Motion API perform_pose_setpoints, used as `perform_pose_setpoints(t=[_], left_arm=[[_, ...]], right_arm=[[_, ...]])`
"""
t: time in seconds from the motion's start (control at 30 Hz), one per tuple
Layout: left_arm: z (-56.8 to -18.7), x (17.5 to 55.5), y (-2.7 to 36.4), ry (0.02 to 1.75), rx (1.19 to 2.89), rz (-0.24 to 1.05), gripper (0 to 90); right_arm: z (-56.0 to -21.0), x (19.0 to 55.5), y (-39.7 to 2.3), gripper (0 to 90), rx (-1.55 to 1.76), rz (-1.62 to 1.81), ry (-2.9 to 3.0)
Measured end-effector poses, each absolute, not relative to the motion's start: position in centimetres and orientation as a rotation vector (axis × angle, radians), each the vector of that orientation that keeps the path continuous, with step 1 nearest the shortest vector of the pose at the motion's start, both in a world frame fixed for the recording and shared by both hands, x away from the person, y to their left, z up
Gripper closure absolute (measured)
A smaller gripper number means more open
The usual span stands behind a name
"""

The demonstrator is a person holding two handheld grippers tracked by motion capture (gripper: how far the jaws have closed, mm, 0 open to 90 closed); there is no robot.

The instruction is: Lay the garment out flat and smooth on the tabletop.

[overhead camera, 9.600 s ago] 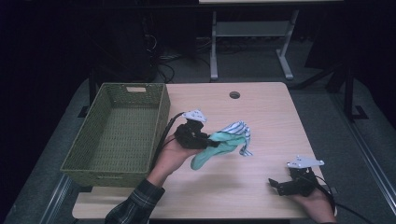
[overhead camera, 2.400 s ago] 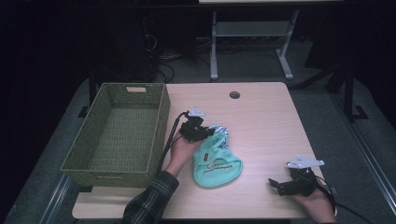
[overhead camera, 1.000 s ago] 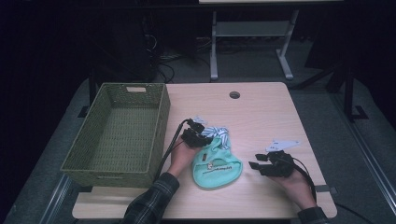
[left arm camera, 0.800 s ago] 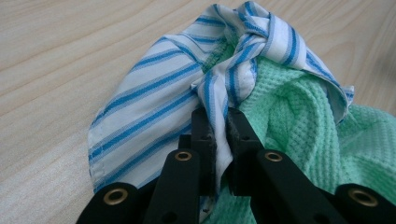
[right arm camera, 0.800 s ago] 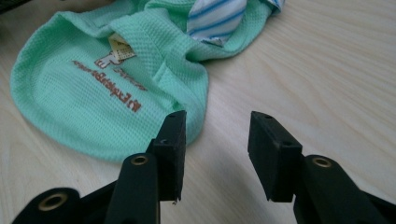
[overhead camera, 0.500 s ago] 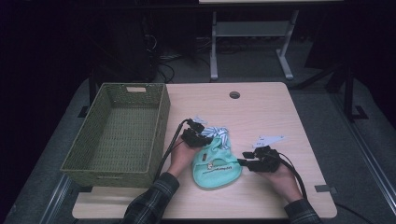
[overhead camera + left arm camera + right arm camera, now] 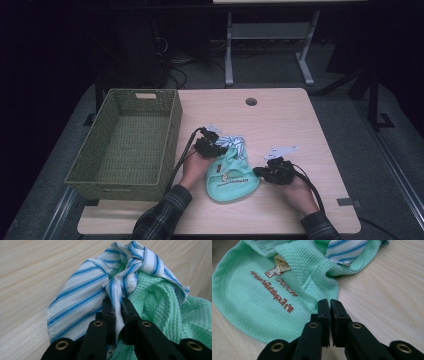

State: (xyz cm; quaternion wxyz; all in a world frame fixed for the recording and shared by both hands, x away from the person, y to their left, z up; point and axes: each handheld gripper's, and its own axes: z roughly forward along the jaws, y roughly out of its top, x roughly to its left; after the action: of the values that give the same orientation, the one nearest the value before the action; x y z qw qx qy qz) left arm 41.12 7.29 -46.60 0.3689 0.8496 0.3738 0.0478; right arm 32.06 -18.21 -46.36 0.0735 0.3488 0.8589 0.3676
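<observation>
Since the earlier frames the right gripper point(image 7: 260, 171) has travelled from the table's right front corner across to the right edge of the mint-green bib point(image 7: 231, 176), and its jaws have just been closing; in the right gripper view they stand pressed together at the bib's hem point(image 7: 322, 296), though whether any cloth is actually caught between the pads I cannot tell. The left gripper point(image 7: 211, 149) has stayed at the bib's upper end, its jaws pinched tight on the blue-striped white cloth point(image 7: 82, 290) that bunches at the neck. With both ends apparently in hand, the bib looks ready to be lifted or folded, and the green wicker basket point(image 7: 172, 130) just to its left seems the likely place for it. The bib lies flat on the pale wooden table point(image 7: 300, 125), near its front middle. Beyond the table the room is dark, with a grey metal frame point(image 7: 270, 35) standing on the floor behind.
</observation>
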Motion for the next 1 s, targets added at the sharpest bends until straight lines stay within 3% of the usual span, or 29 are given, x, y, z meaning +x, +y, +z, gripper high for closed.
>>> perform_pose_setpoints(t=[0.43,1.0], left_arm=[[-45.5,41.3,8.0,0.977,2.131,0.122,82.8],[-45.8,41.7,7.6,0.974,2.168,0.158,82.7]], right_arm=[[-45.5,31.2,-19.9,88.9,1.056,1.067,2.556],[-45.7,28.6,-25.4,89.5,1.164,1.031,2.489]])
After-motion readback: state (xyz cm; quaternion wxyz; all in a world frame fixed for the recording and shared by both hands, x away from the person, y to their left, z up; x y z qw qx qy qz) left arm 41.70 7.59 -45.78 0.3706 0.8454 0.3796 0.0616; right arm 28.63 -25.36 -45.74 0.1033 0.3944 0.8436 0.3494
